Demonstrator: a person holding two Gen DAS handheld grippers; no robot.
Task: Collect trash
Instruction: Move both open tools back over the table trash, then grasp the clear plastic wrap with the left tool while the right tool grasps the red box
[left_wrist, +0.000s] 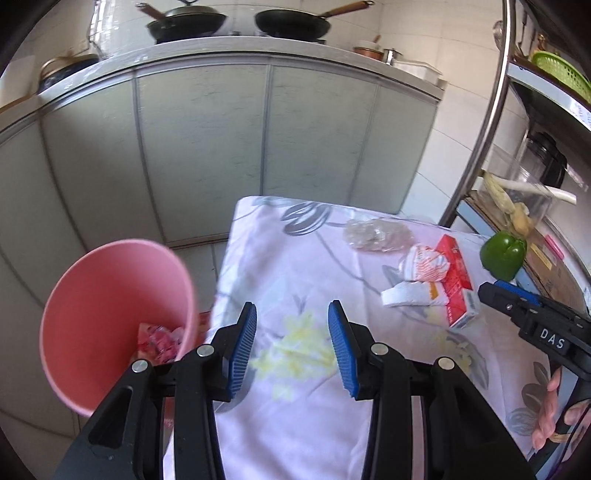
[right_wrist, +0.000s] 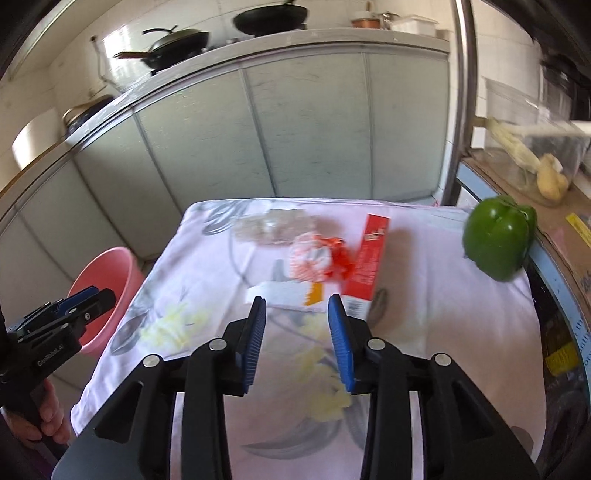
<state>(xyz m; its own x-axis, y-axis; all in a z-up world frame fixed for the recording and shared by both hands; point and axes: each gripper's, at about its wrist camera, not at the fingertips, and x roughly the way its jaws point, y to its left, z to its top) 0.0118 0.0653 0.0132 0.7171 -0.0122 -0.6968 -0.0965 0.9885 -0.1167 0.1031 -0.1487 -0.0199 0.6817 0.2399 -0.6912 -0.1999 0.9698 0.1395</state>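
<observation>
A pink bin (left_wrist: 110, 325) stands on the floor left of the cloth-covered table (left_wrist: 295, 424) and holds a pink wrapper (left_wrist: 159, 341); the bin also shows in the right wrist view (right_wrist: 107, 291). On the table lie a clear crumpled plastic (left_wrist: 376, 234), an orange-striped white wrapper (left_wrist: 424, 267), a white paper scrap (left_wrist: 402, 295) and a red box (left_wrist: 460, 282). My left gripper (left_wrist: 291, 343) is open and empty above the table's left edge. My right gripper (right_wrist: 297, 339) is open and empty, just short of the white scrap (right_wrist: 280, 293) and red box (right_wrist: 369, 258).
A green bell pepper (right_wrist: 498, 238) sits at the table's right edge against a shelf rack (left_wrist: 491, 122) with food and containers. Pale green cabinets (left_wrist: 221, 147) with pans on the counter stand behind. The bin stands on a tiled floor.
</observation>
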